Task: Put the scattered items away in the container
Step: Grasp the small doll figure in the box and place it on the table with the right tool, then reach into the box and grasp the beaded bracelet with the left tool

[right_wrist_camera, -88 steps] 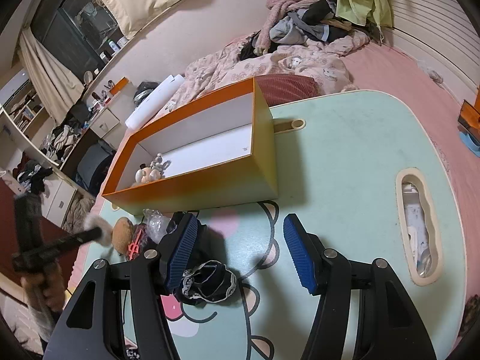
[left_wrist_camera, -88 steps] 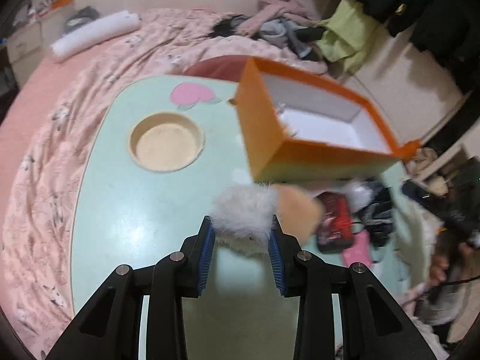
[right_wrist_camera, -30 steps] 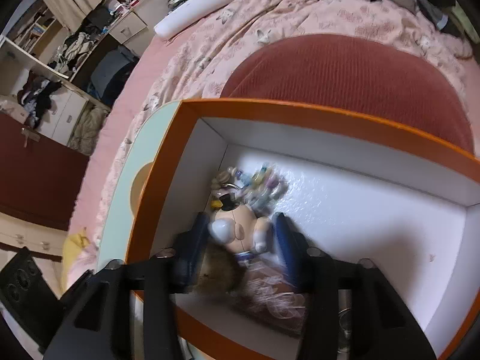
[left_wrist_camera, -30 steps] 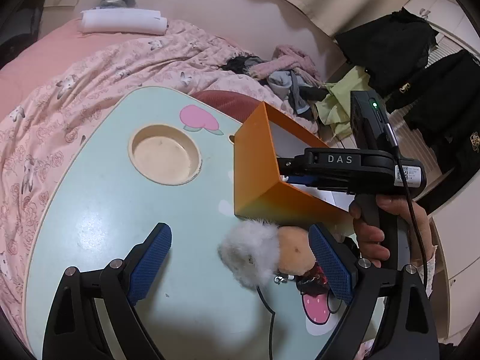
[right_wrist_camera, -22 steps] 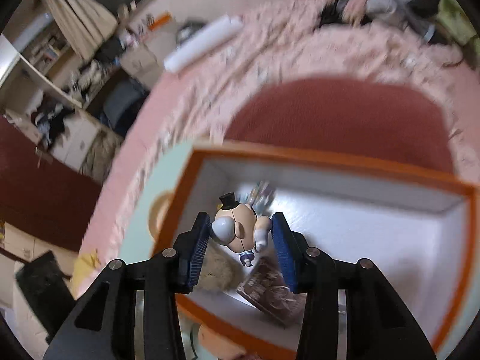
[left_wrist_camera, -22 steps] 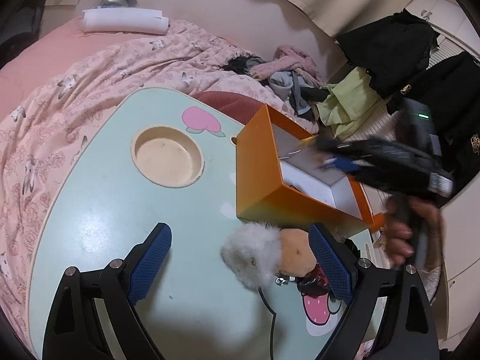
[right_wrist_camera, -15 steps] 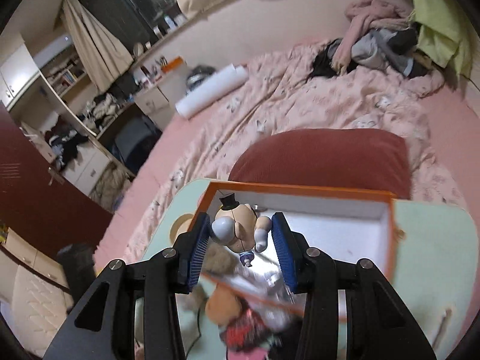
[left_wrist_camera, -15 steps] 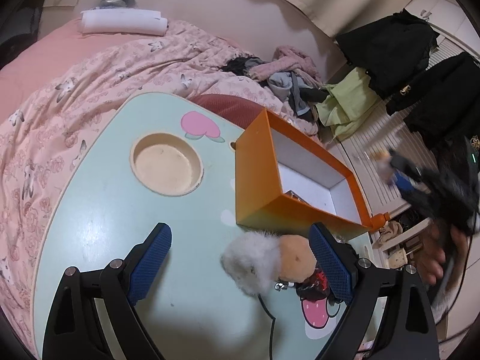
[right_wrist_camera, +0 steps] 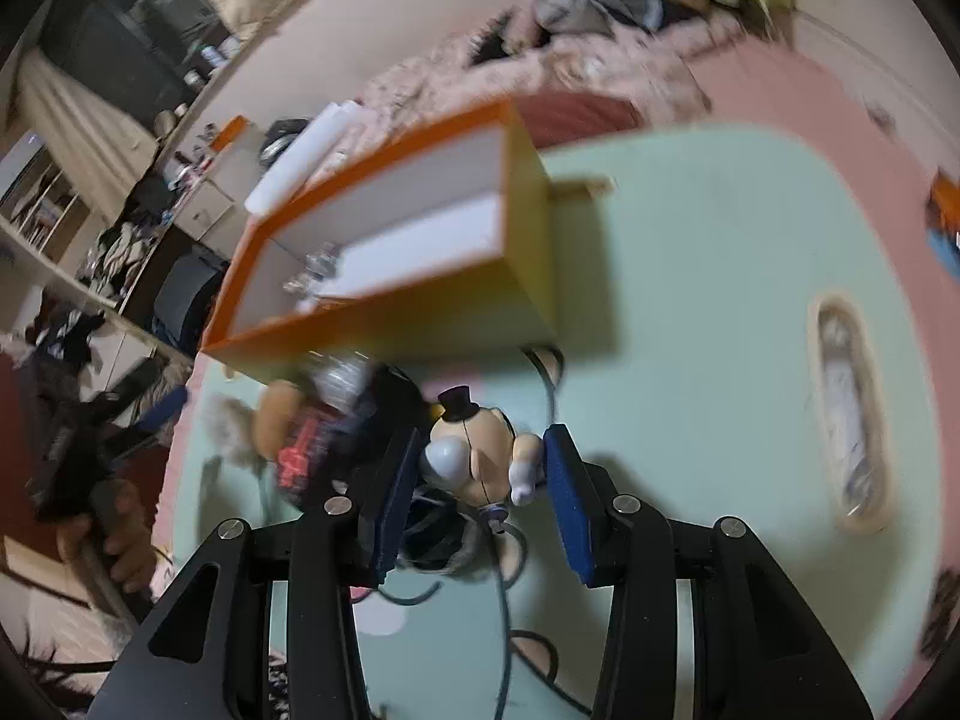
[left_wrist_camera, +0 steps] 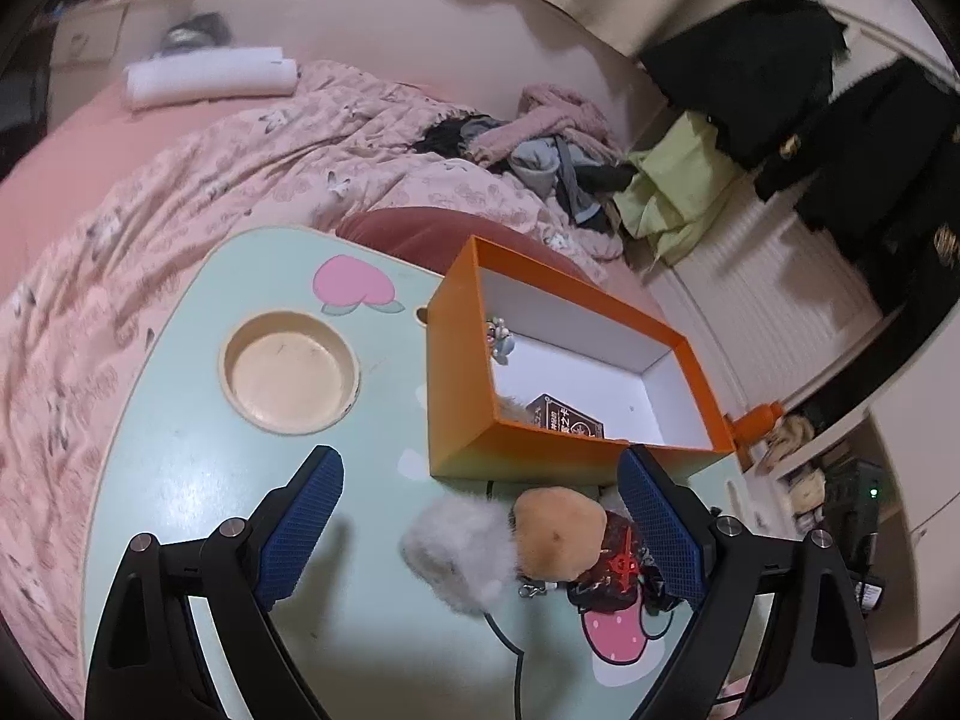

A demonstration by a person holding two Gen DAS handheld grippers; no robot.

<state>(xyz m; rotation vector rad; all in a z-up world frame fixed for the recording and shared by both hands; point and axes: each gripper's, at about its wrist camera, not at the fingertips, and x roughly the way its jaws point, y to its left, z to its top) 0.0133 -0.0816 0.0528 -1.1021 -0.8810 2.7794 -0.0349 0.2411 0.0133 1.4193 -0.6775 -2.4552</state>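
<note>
An orange box (left_wrist_camera: 462,408) with a white inside stands on the mint table (left_wrist_camera: 180,480); it holds a dark card (left_wrist_camera: 564,420) and a small trinket (left_wrist_camera: 499,339). My left gripper (left_wrist_camera: 480,534) is open, its jaws wide on either side of a white and tan plush (left_wrist_camera: 510,540) lying on the table just before the box. A dark and red item (left_wrist_camera: 618,570) lies next to the plush. My right gripper (right_wrist_camera: 480,474) is shut on a small doll figure (right_wrist_camera: 480,456) with a black top hat, held above the table near the box (right_wrist_camera: 420,300).
A round cup recess (left_wrist_camera: 291,372) lies left of the box, and an oval slot (right_wrist_camera: 846,408) sits at the table's right. Black cables (right_wrist_camera: 504,588) trail across the front. A pink bed (left_wrist_camera: 180,168) with clothes surrounds the far side.
My right gripper has pulled back out of the box and down to the table's front, still holding the doll figure. My left gripper stays open around the plush.
</note>
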